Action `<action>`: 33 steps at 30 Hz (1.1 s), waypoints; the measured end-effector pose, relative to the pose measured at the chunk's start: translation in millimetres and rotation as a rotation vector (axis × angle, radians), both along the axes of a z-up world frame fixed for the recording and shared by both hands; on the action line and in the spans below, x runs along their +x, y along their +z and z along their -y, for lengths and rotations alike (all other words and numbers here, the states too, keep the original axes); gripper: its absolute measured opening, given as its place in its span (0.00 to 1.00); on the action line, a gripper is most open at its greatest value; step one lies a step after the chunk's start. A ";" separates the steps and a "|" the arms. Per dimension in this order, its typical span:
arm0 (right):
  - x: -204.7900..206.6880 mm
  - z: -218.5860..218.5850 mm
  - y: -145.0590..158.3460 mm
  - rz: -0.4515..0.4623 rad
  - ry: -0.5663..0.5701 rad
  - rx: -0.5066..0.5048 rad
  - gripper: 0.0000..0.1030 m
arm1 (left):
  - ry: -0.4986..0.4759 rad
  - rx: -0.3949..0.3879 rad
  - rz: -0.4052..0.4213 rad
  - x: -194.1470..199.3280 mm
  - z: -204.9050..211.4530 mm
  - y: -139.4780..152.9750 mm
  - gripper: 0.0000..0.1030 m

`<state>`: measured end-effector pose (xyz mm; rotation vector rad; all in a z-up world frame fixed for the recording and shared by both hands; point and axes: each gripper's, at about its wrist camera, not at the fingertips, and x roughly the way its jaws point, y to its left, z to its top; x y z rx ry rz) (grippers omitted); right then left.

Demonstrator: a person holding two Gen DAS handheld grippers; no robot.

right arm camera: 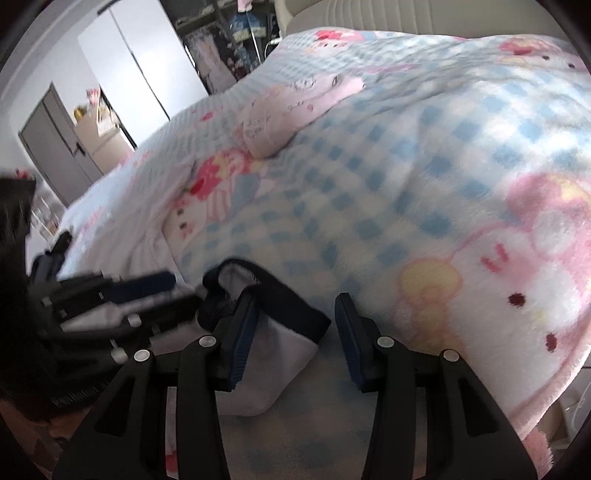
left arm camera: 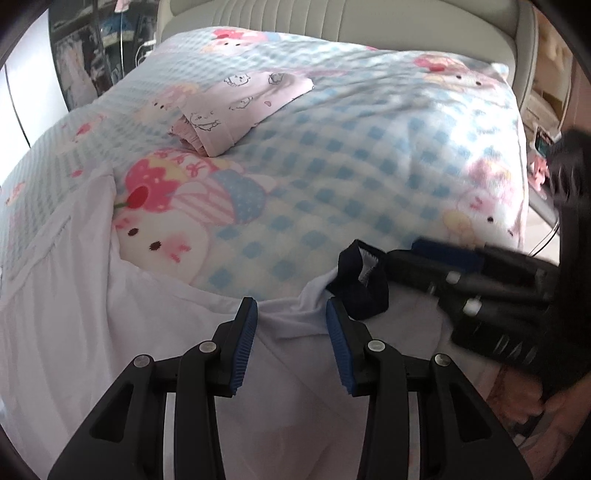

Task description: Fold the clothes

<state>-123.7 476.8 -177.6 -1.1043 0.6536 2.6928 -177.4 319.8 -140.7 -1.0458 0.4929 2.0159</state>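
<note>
Where blanket (left arm camera: pixel 332 155) spreads, folded pyjamas (left arm camera: pixel 236 107) rest

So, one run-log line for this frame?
stage: fold begun | left gripper: jaws apart over white garment | right gripper: jaws apart at dark cuff | folded pink clothes: on blanket

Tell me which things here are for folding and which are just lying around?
For the folding:
- white garment with dark trim
- folded pink printed clothes
- left gripper
- right gripper

Just lying around:
- checked cartoon blanket
- headboard
- white wardrobe
</note>
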 end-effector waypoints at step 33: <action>-9.9 0.6 -16.4 0.117 -0.040 0.080 0.46 | 0.148 0.134 0.046 -63.2 -4.0 17.6 0.01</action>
